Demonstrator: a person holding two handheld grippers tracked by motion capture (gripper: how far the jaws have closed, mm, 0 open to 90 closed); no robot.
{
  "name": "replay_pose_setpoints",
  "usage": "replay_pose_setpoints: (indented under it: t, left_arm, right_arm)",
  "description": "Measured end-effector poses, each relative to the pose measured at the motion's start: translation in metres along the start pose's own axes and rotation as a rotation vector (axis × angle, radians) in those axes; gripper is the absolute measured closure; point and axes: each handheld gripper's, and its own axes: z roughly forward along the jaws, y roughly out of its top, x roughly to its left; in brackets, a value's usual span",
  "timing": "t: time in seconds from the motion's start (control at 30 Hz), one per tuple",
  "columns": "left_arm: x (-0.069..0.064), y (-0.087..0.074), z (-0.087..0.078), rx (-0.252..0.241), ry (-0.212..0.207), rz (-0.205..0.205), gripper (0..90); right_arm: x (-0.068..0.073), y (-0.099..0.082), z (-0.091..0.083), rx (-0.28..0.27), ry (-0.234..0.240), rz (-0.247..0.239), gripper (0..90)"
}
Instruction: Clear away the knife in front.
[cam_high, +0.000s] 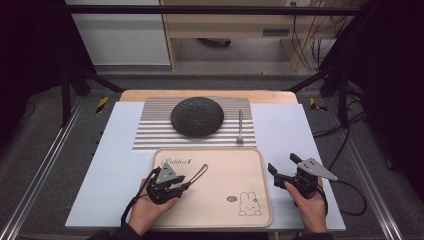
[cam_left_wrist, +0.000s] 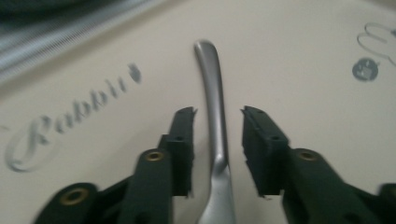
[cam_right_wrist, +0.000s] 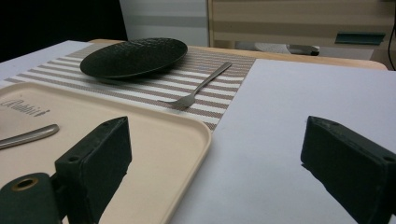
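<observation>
The metal handle on the near-left of the tray is straddled, untouched, by the left gripper's part-spread fingers, so it should be centred before squeezing, while the right gripper is held wide apart over the worktop.

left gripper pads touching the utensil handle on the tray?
Apart. The left gripper view shows the left gripper open, bare tray visible between each pad and the utensil handle.
</observation>
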Motion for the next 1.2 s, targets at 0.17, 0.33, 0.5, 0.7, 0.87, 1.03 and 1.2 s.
replay_pose_setpoints:
  t: [0.17,0.33,0.5,0.7,0.87,1.03,1.2]
  left_arm:
    - [0.016,-0.004,-0.011,-0.157,0.159,0.029,37.8]
    - [0.027,-0.009,-0.018,-0.188,0.208,0.006,24.9]
    - [0.039,-0.015,-0.032,-0.204,0.284,0.003,18.4]
    - [0.048,-0.024,-0.035,-0.224,0.313,-0.031,14.2]
    - [0.049,-0.027,-0.032,-0.223,0.32,-0.04,8.4]
    - [0.051,-0.029,-0.033,-0.216,0.308,-0.05,6.2]
    - [0.059,-0.032,-0.038,-0.218,0.311,-0.086,5.7]
  right_arm:
    - [0.001,-0.002,0.002,0.02,-0.013,-0.006,8.1]
    - [0.0,-0.003,0.002,0.025,-0.032,0.0,8.1]
    - [0.002,-0.003,0.003,0.033,-0.04,-0.006,8.1]
    - [0.004,-0.003,0.005,0.058,-0.031,-0.009,8.0]
    - [0.006,-0.003,0.009,0.088,-0.029,0.008,8.0]
    - [0.014,0.001,0.019,0.147,-0.014,-0.032,8.0]
    - [0.032,0.029,0.033,0.188,0.023,-0.129,8.1]
